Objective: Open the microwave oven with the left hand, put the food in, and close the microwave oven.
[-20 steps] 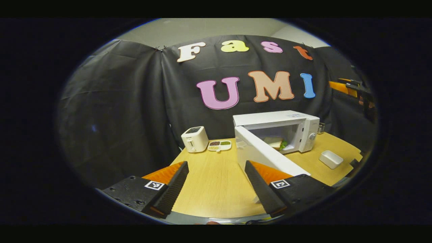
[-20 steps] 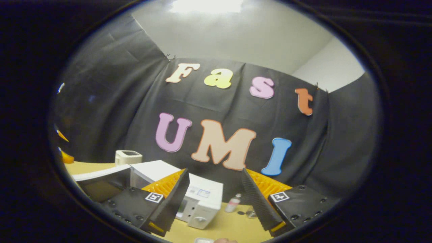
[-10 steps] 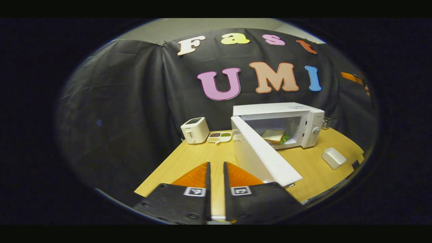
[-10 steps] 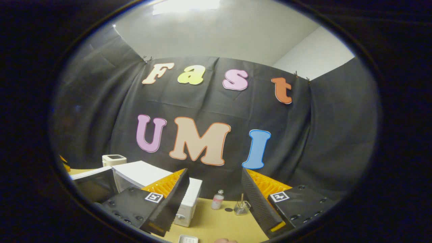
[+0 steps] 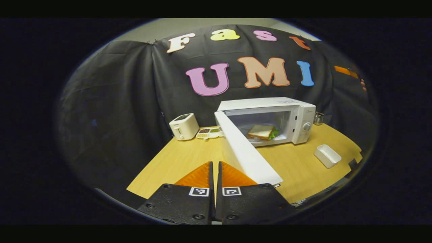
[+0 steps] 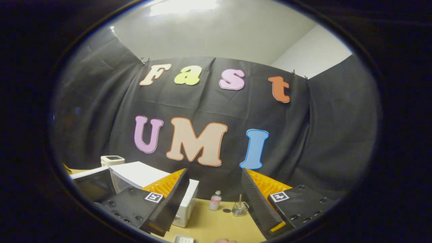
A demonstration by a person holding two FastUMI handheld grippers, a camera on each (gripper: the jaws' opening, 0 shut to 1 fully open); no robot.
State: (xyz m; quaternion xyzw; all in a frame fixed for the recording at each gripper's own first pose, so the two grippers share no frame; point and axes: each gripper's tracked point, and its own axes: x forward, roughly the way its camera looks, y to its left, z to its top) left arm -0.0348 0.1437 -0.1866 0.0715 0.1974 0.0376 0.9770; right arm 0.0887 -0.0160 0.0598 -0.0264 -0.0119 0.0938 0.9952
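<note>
A white microwave oven [image 5: 297, 116] stands at the back of the wooden table [image 5: 189, 158], its door [image 5: 246, 155] swung wide open toward me. Inside the cavity lies a sandwich [image 5: 261, 132] with some green leaf showing. My left gripper [image 5: 214, 165] is shut with nothing between its fingers, low over the table just left of the door's free edge. In the right gripper view my right gripper [image 6: 214, 177] is open and empty, raised above and to the right of the microwave oven [image 6: 141, 175].
A white toaster [image 5: 184, 126] and a divided snack tray [image 5: 209, 132] sit left of the oven. A small white box [image 5: 327, 156] lies to its right. A small bottle [image 6: 214, 201] and a glass holder [image 6: 239, 208] stand at the back.
My left gripper went from open to shut and shifted a little left and up, nearer the door's edge. The right gripper swung slightly right and stayed open.
</note>
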